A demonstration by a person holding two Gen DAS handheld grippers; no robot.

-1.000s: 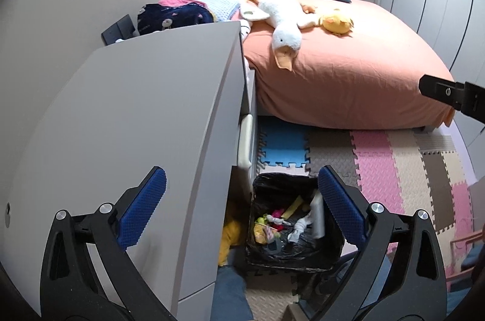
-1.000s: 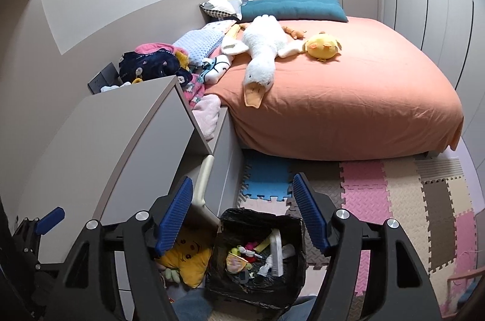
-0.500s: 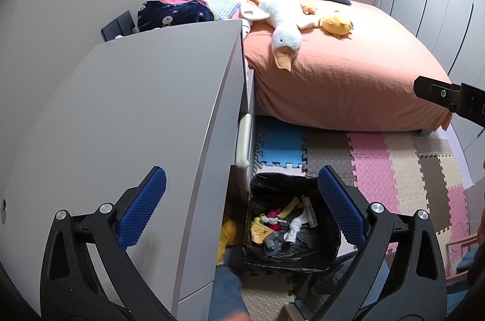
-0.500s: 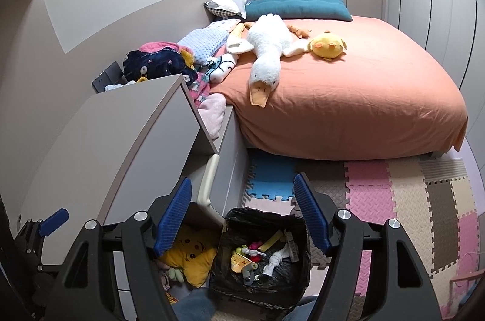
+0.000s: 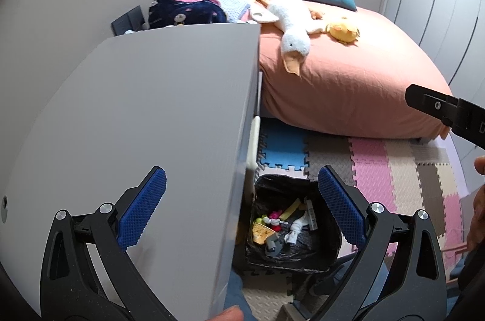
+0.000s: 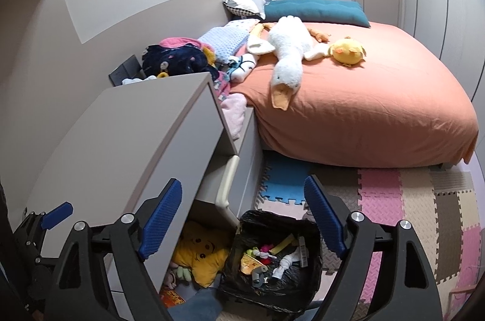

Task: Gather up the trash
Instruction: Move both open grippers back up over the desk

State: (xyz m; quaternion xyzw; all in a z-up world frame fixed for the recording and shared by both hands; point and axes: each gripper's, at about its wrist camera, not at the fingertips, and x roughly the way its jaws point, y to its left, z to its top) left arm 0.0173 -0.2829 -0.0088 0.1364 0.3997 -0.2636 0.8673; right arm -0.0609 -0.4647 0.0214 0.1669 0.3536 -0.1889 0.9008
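Note:
A black-bagged trash bin (image 5: pixel 329 233) (image 6: pixel 313 275) stands on the floor mats beside a grey cabinet. It holds several pieces of trash (image 5: pixel 280 228) (image 6: pixel 268 259): yellow, pink and white bits and a grey piece. My left gripper (image 5: pixel 241 205) is open and empty, above the cabinet's edge and the bin. My right gripper (image 6: pixel 242 222) is open and empty, above the bin. The left gripper's blue fingertip (image 6: pixel 57 215) shows at the right wrist view's left edge.
The grey cabinet (image 5: pixel 151 124) (image 6: pixel 127 136) has an open lower drawer with a yellow plush (image 6: pixel 200 257). A bed with an orange cover (image 5: pixel 348 84) (image 6: pixel 363 108) carries a white goose plush (image 6: pixel 286 60). Coloured foam mats (image 6: pixel 418 215) cover the floor.
Both grippers rose and shifted a little. The bin sits slightly lower and farther in both views. A white piece that stood upright in the bin now lies among the trash.

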